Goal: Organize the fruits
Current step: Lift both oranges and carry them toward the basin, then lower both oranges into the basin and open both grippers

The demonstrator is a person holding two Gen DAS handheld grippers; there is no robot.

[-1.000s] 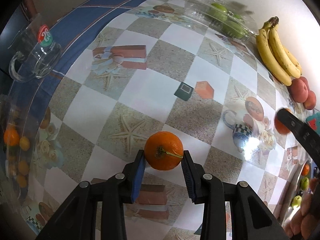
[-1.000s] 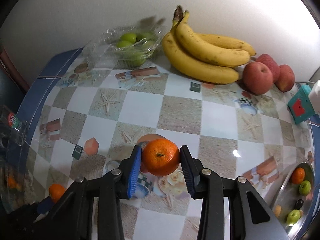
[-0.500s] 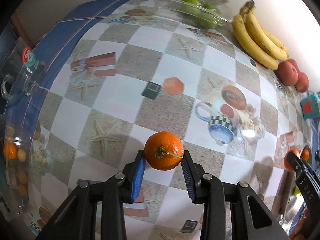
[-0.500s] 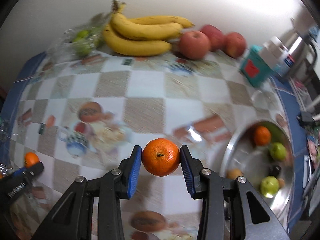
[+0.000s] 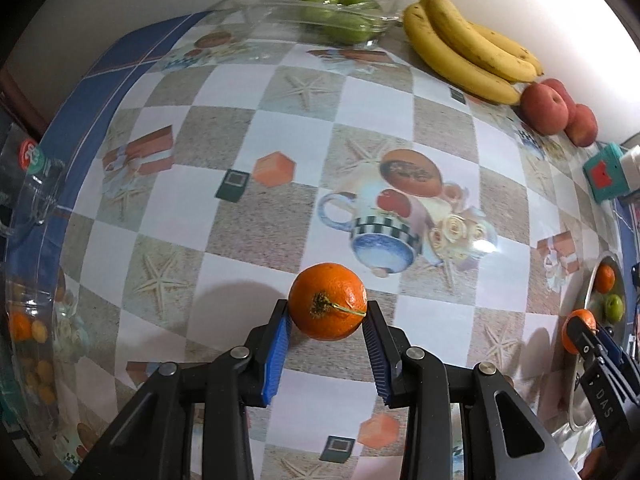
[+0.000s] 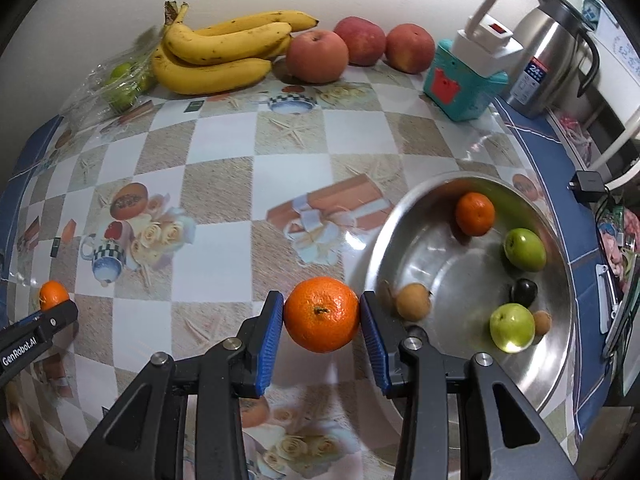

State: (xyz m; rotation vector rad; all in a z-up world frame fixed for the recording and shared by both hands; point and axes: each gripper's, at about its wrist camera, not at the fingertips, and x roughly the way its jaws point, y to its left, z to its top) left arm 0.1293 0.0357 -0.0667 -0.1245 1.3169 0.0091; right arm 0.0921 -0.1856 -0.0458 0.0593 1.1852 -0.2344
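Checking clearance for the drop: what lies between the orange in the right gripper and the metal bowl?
Nothing: in the right wrist view only bare tablecloth separates the held orange from the metal bowl rim just beside it.

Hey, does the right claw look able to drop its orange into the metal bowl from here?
Probably yes: the right claw grips its orange beside the metal bowl, nothing stands between, and bare metal shows among the bowl's fruit.
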